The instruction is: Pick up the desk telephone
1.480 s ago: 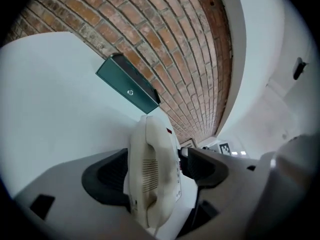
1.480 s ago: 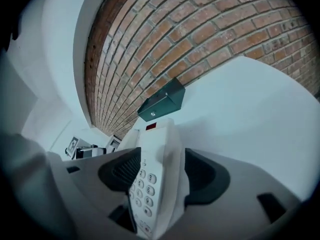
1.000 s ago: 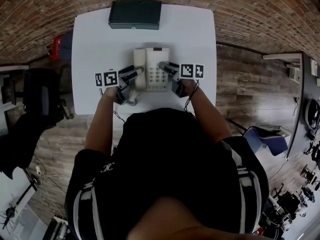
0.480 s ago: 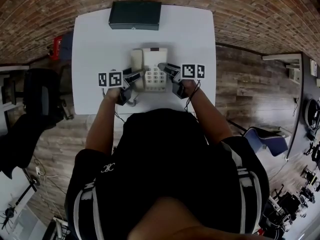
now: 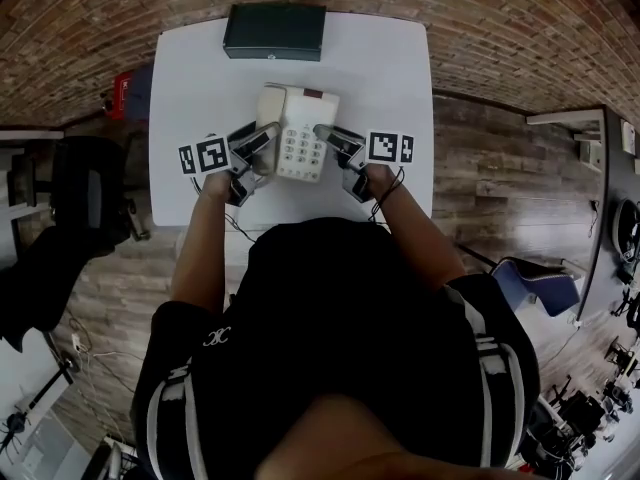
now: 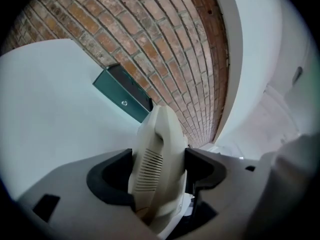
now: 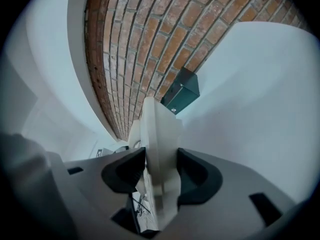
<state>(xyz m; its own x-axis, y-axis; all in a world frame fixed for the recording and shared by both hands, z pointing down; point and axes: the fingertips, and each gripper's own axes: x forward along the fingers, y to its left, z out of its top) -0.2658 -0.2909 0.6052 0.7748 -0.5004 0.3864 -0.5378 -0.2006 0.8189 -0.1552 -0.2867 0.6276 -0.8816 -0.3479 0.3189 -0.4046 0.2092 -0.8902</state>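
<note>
Over the white table (image 5: 190, 88), the left gripper (image 5: 252, 141) and right gripper (image 5: 326, 134) are closing their jaws on the cream desk telephone (image 5: 298, 140), pads pressing its handset side and its right edge, holding it tilted between them, near a dark green box (image 5: 275, 31) by the brick wall (image 5: 480, 28).

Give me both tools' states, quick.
Left tool: jaws closing, gripping the desk telephone on its handset side.
Right tool: jaws closing, gripping the desk telephone on its opposite edge.
</note>
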